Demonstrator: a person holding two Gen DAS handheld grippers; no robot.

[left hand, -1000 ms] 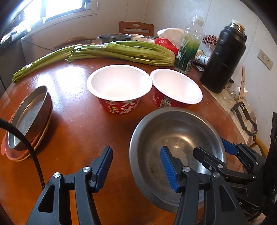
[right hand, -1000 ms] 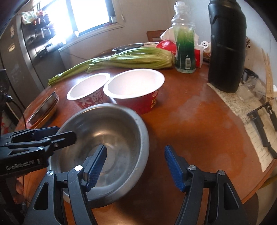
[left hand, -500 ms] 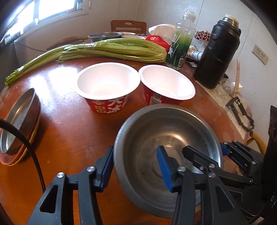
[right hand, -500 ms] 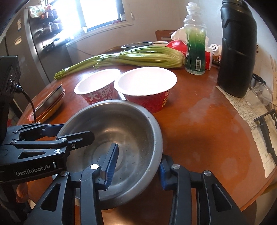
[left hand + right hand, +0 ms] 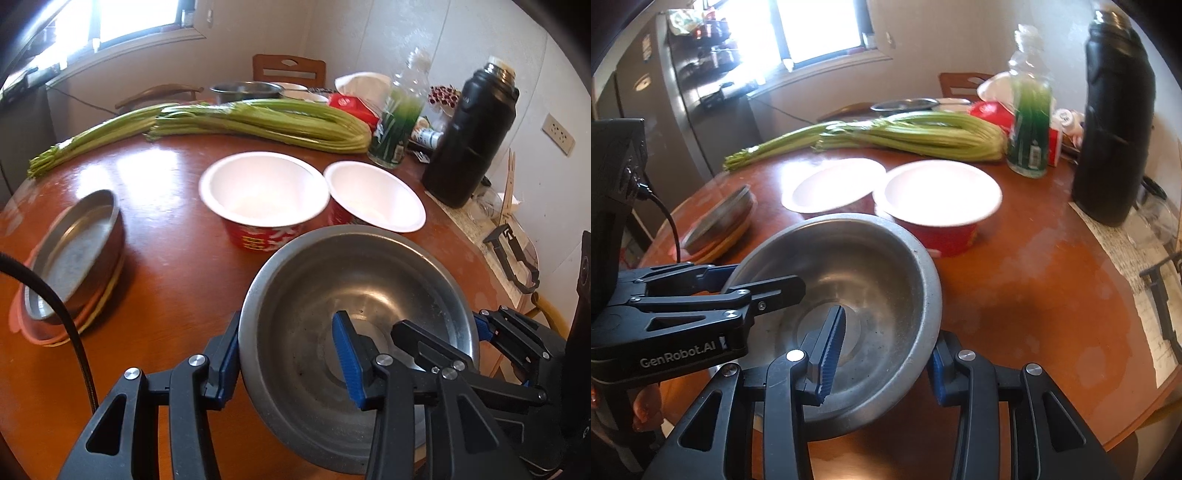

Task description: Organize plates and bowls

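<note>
both tongs are clamped on the steel bowl (image 5: 354,332), so the step in hand looks like a two-handed lift of it. the left gripper (image 5: 288,360) has one pad outside the wall at the bowl's 9 o'clock and the other inside; its jaws have just been closing, with the wall between them. the right gripper (image 5: 882,350) pinches the rim at about 4 o'clock in its own view, one pad inside and one outside. the bowl sits at the near edge of the round table (image 5: 166,258), tipped a little toward the far side, though whether it is clear of the wood i cannot tell. just past it at 12 o'clock stand two white-and-red paper bowls (image 5: 264,192), side by side; at 9 o'clock, well apart, a stack of plates (image 5: 74,251) with a metal dish on top. next, i judge, it must rise level and in step to clear the paper bowls, or it may twist loose.
</note>
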